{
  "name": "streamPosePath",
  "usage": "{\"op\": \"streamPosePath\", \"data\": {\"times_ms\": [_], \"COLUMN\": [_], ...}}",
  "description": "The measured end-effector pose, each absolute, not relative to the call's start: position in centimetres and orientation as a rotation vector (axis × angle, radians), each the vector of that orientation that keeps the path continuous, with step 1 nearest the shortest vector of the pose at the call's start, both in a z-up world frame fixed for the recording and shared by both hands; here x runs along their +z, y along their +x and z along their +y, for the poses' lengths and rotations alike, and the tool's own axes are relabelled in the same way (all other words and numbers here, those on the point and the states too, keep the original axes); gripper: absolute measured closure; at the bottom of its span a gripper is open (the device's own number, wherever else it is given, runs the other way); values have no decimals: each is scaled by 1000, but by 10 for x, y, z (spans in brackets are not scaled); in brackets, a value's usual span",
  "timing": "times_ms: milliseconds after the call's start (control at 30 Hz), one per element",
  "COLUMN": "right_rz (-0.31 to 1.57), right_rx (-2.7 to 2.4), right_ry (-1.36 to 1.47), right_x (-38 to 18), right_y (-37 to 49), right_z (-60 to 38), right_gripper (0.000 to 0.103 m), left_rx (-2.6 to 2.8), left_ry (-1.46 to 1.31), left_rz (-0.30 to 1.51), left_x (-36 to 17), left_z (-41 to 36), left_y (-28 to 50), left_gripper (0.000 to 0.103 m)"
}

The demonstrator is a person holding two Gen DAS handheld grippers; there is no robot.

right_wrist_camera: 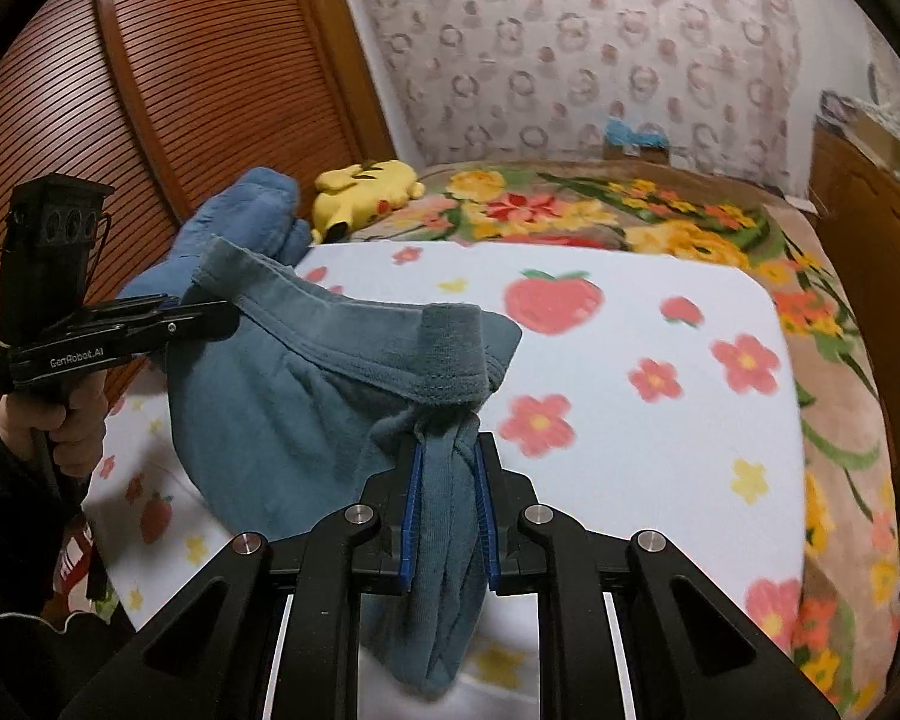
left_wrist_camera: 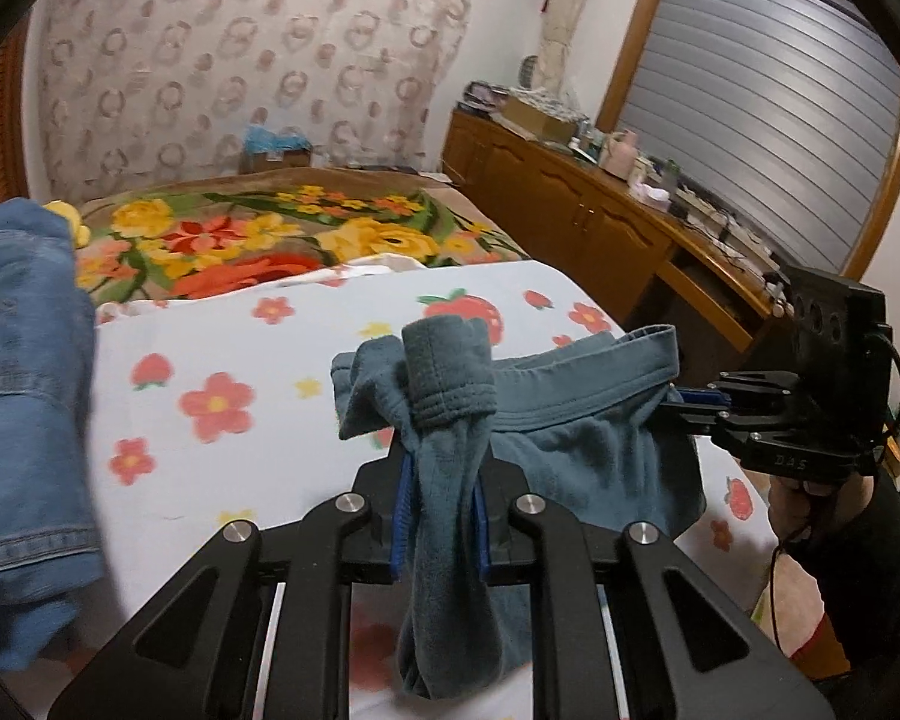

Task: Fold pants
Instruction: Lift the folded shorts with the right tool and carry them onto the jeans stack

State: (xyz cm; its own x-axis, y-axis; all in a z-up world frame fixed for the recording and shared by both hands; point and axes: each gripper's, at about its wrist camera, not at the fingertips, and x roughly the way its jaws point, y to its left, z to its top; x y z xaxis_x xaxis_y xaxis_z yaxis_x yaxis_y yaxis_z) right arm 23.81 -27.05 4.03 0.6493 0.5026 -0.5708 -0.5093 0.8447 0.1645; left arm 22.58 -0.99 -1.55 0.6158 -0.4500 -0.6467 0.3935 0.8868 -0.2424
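Pants: I have the teal-grey pants held up off the bed, waistband stretched between my two grippers; the legs hang bunched below.
Waistband look: soft knit cloth, a stitched band along the top, one end folded over into a thick cuff at 12 o'clock above my left fingers.
Left gripper: my left gripper has its blue pads pinched narrow on a gathered rope of the pants cloth; from the right wrist view I see it at 9 o'clock, clamped on the far waistband corner.
Right gripper: my right gripper is likewise closed tight on a twisted bunch of the pants; from the left wrist view it sits at 3 o'clock, gripping the waistband end.
Sheet: a white sheet printed with strawberries and red flowers lies under the pants.
Blanket: a brown blanket with yellow and orange flowers lies beyond the sheet, at 12 o'clock.
Denim: a blue denim garment is heaped at 9 o'clock in my left view.
Plush: a yellow plush toy lies at 11 o'clock, just beside the denim.
Containers: a cardboard box sits past the bed at 12 o'clock with something blue in it; I cannot tell what.
Cabinet: a wooden cabinet at 2 o'clock has a cluttered top.
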Motion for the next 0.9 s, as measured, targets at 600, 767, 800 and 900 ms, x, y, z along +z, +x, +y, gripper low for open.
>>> {"op": "streamPosePath", "data": {"times_ms": [600,767,800,900], "right_rz": [651,685,697,734], "right_rx": [618,618,615,608], "right_ry": [-87,-108,-112,-109], "right_x": [36,25,22,14], "right_y": [287,300,304,318], "right_z": [-240,-231,-229,-226], "right_gripper": [86,86,86,86], "left_rx": [-361,-331,-325,-307], "left_ry": [-104,-104,-102,-97], "left_rz": [771,811,819,847], "left_x": [-30,-49,-52,-62], "left_z": [28,29,30,30], "left_y": [230,239,241,251], "left_gripper": [85,85,85,85]}}
